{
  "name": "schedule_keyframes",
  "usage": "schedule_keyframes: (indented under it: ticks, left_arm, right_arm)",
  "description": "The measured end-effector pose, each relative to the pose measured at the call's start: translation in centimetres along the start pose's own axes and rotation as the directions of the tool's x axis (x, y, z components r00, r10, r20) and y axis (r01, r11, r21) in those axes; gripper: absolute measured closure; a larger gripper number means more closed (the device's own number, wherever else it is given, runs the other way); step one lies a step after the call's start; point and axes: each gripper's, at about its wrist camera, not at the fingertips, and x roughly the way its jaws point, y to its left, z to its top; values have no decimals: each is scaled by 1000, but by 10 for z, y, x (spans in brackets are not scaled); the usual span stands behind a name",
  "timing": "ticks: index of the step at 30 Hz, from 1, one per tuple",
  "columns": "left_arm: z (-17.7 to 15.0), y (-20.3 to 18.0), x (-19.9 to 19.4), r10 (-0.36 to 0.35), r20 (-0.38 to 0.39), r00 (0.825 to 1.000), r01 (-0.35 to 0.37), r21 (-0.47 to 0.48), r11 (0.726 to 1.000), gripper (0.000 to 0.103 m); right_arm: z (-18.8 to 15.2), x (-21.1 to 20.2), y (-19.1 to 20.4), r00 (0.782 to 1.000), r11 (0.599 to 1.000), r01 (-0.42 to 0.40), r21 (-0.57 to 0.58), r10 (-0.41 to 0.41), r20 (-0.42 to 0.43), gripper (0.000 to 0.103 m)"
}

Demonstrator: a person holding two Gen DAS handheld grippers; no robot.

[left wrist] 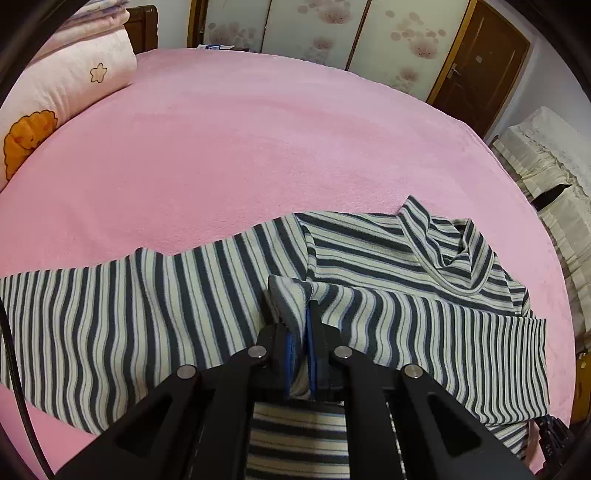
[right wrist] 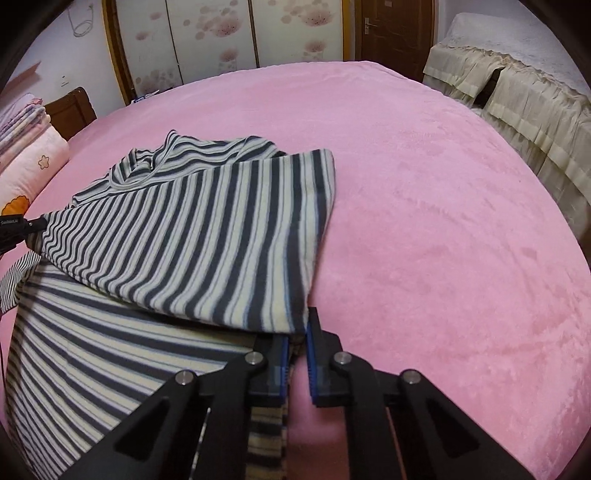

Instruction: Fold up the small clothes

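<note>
A small turtleneck shirt (left wrist: pixel 369 251) with dark blue and cream stripes lies on the pink bed cover (left wrist: pixel 258 147). One sleeve stretches out to the left. The other is folded across the chest. My left gripper (left wrist: pixel 298 314) is shut on a raised pinch of the striped fabric near the shirt's middle. In the right wrist view the shirt (right wrist: pixel 184 229) lies left of centre. My right gripper (right wrist: pixel 298 332) is shut on the near corner of its folded right edge, with the cloth draped over the left finger. The left gripper (right wrist: pixel 22 225) shows at the far left edge of that view.
Folded pink quilts (left wrist: pixel 74 74) are stacked at the head of the bed on the left. A cream-covered piece of furniture (right wrist: pixel 517 92) stands beyond the bed's right side. Floral sliding doors (left wrist: pixel 314 29) and a brown door (left wrist: pixel 480 55) line the far wall.
</note>
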Motion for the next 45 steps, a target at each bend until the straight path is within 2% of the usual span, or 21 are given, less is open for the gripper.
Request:
schedule_keyframes:
  ticks: [2, 5, 7, 8, 9, 13, 18, 22, 24, 34, 37, 39, 42, 45]
  left_arm:
    - [2, 1, 3, -14, -13, 1000, 14, -4, 1000, 98]
    - [4, 8, 10, -62, -77, 995, 60, -26, 998, 95]
    - [5, 16, 14, -137, -139, 981, 130, -53, 990, 82]
    - [5, 19, 14, -161, -155, 975, 153, -62, 986, 71]
    - [5, 23, 13, -182, -165, 969, 173, -68, 983, 66]
    - [4, 35, 15, -258, -200, 945, 246, -84, 966, 62]
    - [3, 33, 29, -361, -222, 906, 346, -107, 932, 62]
    - [12, 27, 41, -446, -212, 870, 427, -131, 895, 60]
    - [16, 25, 47, -463, -214, 860, 443, -137, 886, 58]
    - [34, 18, 60, -488, -180, 854, 477, -102, 873, 58]
    - [36, 17, 58, -462, -162, 872, 457, -71, 887, 63]
    - [37, 16, 53, -436, -125, 891, 434, -46, 900, 80]
    - [38, 17, 43, -400, -66, 914, 401, -9, 916, 90]
    - [36, 13, 34, -352, -46, 935, 354, 71, 932, 93]
  right_arm:
    - [0, 2, 0, 1000, 1000, -3, 1, 3, -11, 96]
    - [-1, 4, 1, 999, 1000, 1, -5, -1, -42, 93]
    - [-1, -2, 1, 998, 1000, -9, -6, 9, -62, 87]
    - [-1, -6, 0, 997, 1000, -25, -7, 25, -69, 83]
    - [-2, -11, 0, 997, 999, -46, -12, 45, -70, 82]
    - [-1, -41, -3, 996, 995, -77, -65, 75, -40, 81]
    - [21, -63, -8, 998, 996, -57, -71, 58, 17, 71]
    - [39, -55, -10, 999, 999, -17, -51, 19, 37, 70]
    - [46, -44, -11, 1000, 999, -23, -30, 24, 21, 70]
    - [86, 6, -21, 996, 992, -86, 87, 87, -3, 70]
    - [97, 17, -24, 995, 988, -95, 118, 97, -10, 70]
    - [106, 25, -26, 994, 986, -101, 129, 104, -14, 70]
    - [117, 38, -28, 996, 987, -87, 136, 91, -22, 71]
    - [124, 59, -31, 994, 985, -74, 155, 86, -72, 71]
